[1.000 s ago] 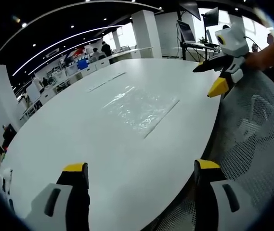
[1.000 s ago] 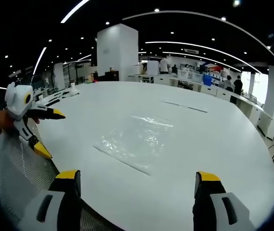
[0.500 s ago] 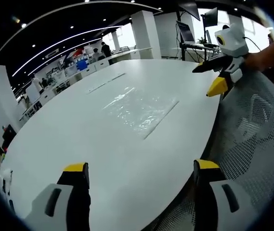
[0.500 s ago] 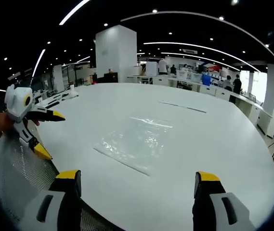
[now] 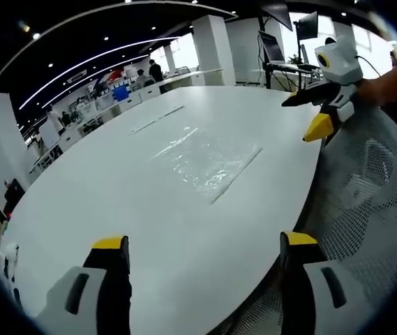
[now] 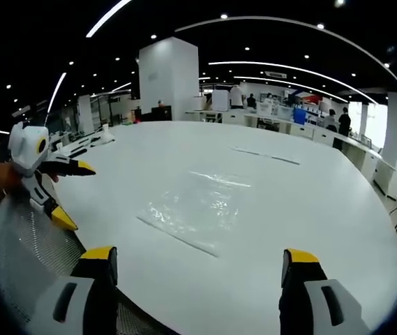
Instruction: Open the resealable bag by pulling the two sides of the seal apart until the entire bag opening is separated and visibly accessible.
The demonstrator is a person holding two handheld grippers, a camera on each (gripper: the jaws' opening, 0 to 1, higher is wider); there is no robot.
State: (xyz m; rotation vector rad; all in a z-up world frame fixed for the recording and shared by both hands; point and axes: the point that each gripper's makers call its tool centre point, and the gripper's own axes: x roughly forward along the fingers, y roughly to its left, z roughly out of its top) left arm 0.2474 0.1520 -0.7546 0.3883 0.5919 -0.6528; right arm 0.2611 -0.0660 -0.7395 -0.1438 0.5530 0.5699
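Clear resealable bag (image 5: 208, 162) lies flat on the white bench (image 5: 114, 202), untouched; left gripper (image 5: 205, 255) and right gripper (image 6: 192, 265) both spread wide, holding nothing.

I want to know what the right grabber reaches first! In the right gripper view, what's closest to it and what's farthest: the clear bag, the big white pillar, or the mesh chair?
1. mesh chair: nearest, low on the left, right beside the right gripper.
2. clear bag: next, flat on the white table, straight ahead.
3. white pillar: farthest, beyond the table's far edge.
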